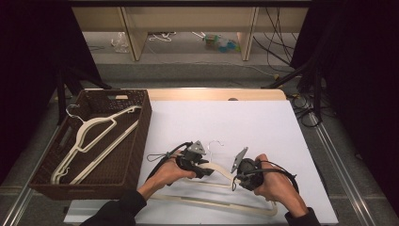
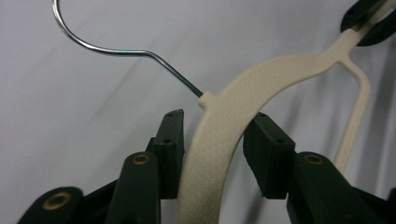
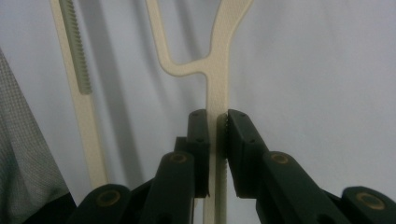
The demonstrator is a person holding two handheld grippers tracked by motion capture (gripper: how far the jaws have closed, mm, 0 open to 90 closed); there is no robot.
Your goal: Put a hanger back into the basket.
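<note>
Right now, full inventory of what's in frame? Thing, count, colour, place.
Cream plastic coat hanger with wire hook: 1, cream, on the white sheet near the front edge, between both grippers.
Cream plastic hangers: 2 or so, cream, lying in the basket.
Dark brown woven basket: 1, brown, left end of the table.
White sheet: 1, white, covering the table top.
Wooden table: 1, light wood, far edge showing.
Cables: several, black, floor beyond the table.
Left gripper: 1, black, jaws around the hanger's shoulder, a gap on one side.
Right gripper: 1, black, clamped on the hanger's arm.
</note>
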